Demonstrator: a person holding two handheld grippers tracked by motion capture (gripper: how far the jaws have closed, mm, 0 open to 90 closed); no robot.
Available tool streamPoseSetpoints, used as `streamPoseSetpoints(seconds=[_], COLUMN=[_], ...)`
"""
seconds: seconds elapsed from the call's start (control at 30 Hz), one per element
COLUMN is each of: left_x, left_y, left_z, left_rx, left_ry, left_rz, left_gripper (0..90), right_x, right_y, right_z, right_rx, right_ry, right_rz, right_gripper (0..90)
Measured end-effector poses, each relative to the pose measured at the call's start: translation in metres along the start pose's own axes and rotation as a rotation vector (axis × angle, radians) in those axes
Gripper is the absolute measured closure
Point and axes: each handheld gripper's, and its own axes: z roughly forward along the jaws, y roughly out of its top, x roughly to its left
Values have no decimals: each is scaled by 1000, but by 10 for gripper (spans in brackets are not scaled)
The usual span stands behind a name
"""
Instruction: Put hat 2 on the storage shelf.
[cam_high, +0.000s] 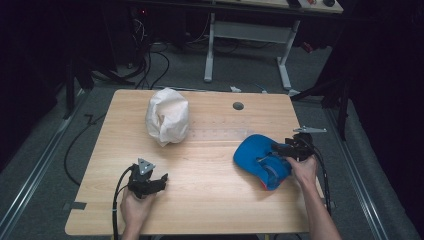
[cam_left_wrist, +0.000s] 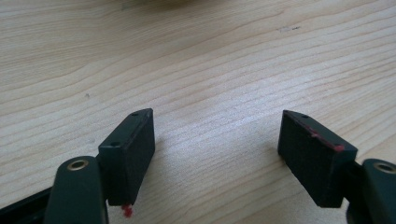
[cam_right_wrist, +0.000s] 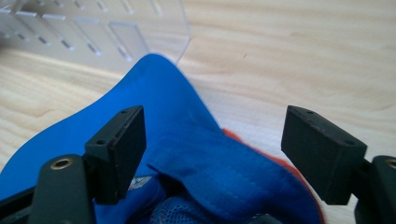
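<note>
The blue cap lies on the right part of the wooden table, crown side down, with its opening turned up toward the right hand. A red-orange edge shows along its underside in the right gripper view. In that view a clear plastic sheet with rectangular slots lies flat on the table just beyond the cap.

The right claw is positioned over the cap, held by the right hand at the table's right edge. Its jaws stand wide apart. In the right gripper view the blue fabric of the cap passes between the two jaws, but neither pad presses on it: the left jaw sits at the fabric's edge and the right jaw stands clear over bare table.

The left claw rests low over the near-left part of the table, held by the left hand. Its jaws stand wide apart, and in the left gripper view bare wood lies between them.

A crumpled white bag stands at the far-left centre of the table, well apart from the cap and both claws.
</note>
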Motion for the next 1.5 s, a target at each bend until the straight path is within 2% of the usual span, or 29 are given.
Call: streamPoseSetpoints(seconds=[0.13,0.33,0.43,0.57,0.67,0.8,0.97,1.07,1.13,1.17,1.23,1.33,1.37,1.43,1.5], left_x=[0,0,0,1,1,0,0,0,0,0,0,0,0,0,0], left_y=[0,0,0,0,0,0,0,0,0,0,0,0,0,0,0], left_z=[0,0,0,0,0,0,0,0,0,0,0,0,0,0,0], left_rx=[0,0,-1,-1,-2,-2,-1,-1,-2,-1,-1,-1,-1,-1,-2], left_ry=[0,-3,-4,-4,-4,-3,-2,-2,-2,-2,-2,0,0,-1,-2], left_rz=[-1,-3,-4,-5,-6,-5,-5,-6,-6,-6,-6,-5,-5,-6,-7], left_gripper=[277,277,277,277,278,279,279,279,279,280,280,280,280,280,280], right_x=[2,19,23,28,32,33,37,40,40,39,37,36,36,37,36], right_y=[-3,-7,-10,-16,-15,-11,-5,0,1,0,-1,-4,-4,-5,-7], right_z=[3,4,5,10,9,6,11,13,15,23,26,33,33,34,35], right_rx=[29,49,46,73,76,34,34,33,40,75,91,121,121,147,166], right_ry=[13,26,43,82,101,103,95,114,117,124,129,166,166,190,216], right_rz=[-12,-64,-63,-77,-90,-89,-102,-117,-120,-115,-109,-112,-112,-133,-133], right_gripper=[261,386,416,456,451,384,331,331,331,329,339,440,440,548,608])
